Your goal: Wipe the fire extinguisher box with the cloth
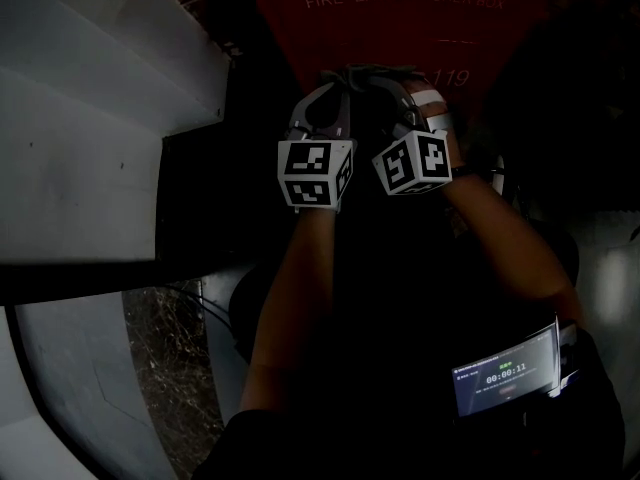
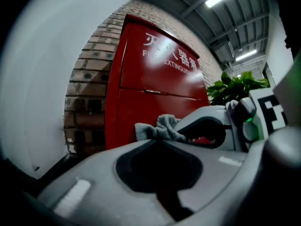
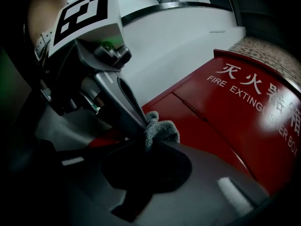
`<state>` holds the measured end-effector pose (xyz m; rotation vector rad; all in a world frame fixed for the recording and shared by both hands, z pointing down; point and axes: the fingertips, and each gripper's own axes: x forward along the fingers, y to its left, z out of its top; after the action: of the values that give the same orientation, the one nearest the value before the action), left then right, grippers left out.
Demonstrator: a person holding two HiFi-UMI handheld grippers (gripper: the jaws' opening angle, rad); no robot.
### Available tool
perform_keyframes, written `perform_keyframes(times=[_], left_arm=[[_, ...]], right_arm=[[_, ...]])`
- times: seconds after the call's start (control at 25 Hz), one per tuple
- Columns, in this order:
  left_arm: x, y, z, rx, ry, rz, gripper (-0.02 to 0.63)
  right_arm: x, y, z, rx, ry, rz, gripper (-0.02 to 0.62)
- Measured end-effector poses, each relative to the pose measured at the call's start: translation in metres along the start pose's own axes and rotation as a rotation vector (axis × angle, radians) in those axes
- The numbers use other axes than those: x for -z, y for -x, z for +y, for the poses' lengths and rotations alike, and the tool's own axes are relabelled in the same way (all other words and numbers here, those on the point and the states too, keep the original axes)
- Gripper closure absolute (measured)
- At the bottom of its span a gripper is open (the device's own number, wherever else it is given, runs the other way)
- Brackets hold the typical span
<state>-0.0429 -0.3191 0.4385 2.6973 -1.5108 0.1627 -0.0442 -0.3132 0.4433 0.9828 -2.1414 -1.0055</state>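
Note:
The red fire extinguisher box (image 1: 400,8) stands straight ahead, with white lettering on its door (image 2: 155,74) (image 3: 235,112). A small grey cloth (image 1: 365,71) is bunched between both grippers, close in front of the box. My left gripper (image 1: 335,78) (image 2: 157,139) is shut on the cloth (image 2: 157,128), which sticks out past its tip. My right gripper (image 1: 395,80) (image 3: 148,142) is shut on the same cloth (image 3: 160,130) from the other side. The two gripper tips meet at the cloth. I cannot tell whether the cloth touches the box.
White stepped surfaces (image 1: 90,118) rise at the left. A brick wall (image 2: 89,79) lies behind the box and a green plant (image 2: 235,86) beside it. A small lit screen (image 1: 505,373) hangs at the person's waist. Rough dark ground (image 1: 170,348) shows lower left.

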Motion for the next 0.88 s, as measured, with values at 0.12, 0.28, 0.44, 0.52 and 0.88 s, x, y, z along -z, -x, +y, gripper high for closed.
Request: perform_keyframes(times=[0.12, 0.28, 0.44, 0.52, 0.88], left_arm=[[0.019, -0.004, 0.000, 0.001, 0.014, 0.040, 0.604], [0.043, -0.010, -0.001, 0.013, 0.013, 0.086, 0.604], [0.054, -0.013, -0.003, 0.024, 0.001, 0.106, 0.604], [0.062, -0.015, -0.005, 0.037, -0.006, 0.128, 0.604], [0.105, -0.021, -0.010, 0.078, -0.024, 0.270, 0.604]], right_arm=[[0.009, -0.003, 0.015, -0.024, 0.010, 0.012, 0.565], [0.022, -0.006, 0.033, -0.057, 0.009, 0.029, 0.565], [0.030, -0.008, 0.043, -0.072, -0.049, 0.036, 0.565], [0.036, -0.009, 0.048, -0.089, -0.090, 0.049, 0.565], [0.062, -0.015, 0.082, -0.175, -0.133, 0.104, 0.565]])
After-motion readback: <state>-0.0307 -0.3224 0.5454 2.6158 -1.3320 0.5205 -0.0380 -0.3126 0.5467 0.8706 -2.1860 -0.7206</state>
